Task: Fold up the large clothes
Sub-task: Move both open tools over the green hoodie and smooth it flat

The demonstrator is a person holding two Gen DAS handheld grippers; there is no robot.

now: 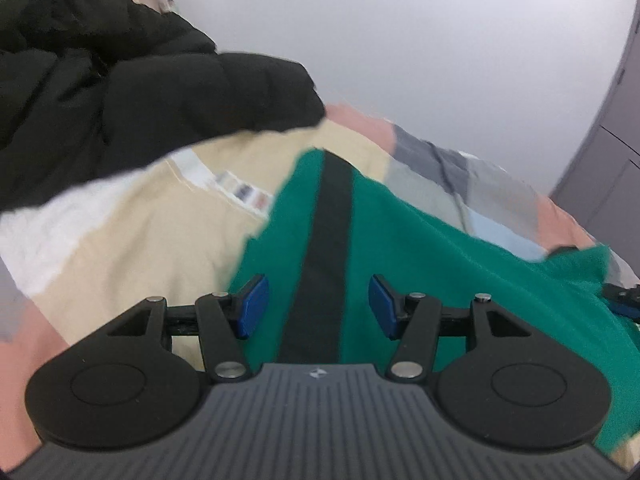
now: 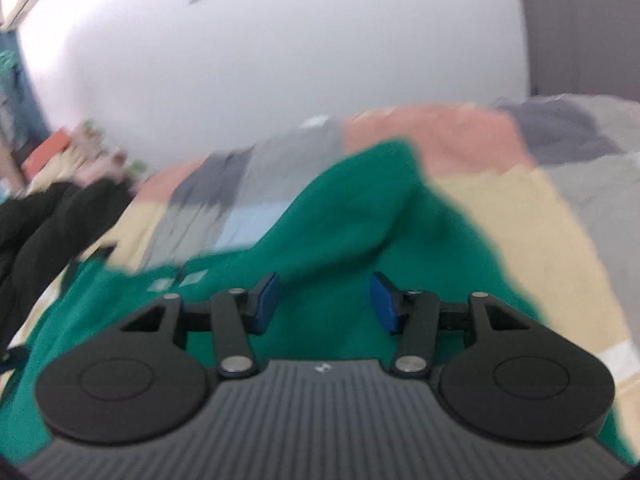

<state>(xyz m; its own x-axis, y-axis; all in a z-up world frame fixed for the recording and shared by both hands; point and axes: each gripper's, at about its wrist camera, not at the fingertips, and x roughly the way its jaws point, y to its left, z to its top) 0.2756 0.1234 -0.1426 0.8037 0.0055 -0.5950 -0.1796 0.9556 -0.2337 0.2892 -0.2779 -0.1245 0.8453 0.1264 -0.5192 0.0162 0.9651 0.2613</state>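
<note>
While the green garment (image 1: 420, 248) lies spread and rumpled on the patchwork bedspread (image 1: 452, 168), no neat fold shows in it, so the folding looks barely begun. A dark stripe (image 1: 320, 264) runs down the cloth straight ahead of the left gripper (image 1: 318, 306), whose jaws stand partly apart with nothing between the blue pads (image 1: 252, 306); the cloth lies below and beyond them, not pinched. Seen from the right wrist, the same garment bunches into a raised ridge just ahead of the right gripper (image 2: 324, 306), and its jaws too stand partly apart, gripping nothing as far as the blurred picture shows. Ahead and to the left of the left gripper, a black puffy jacket (image 1: 120, 100) is heaped on the bed, also unfolded. Beyond both, a plain white wall (image 1: 440, 40). By my judgement, taking hold of an edge and making every fold still remain.
</note>
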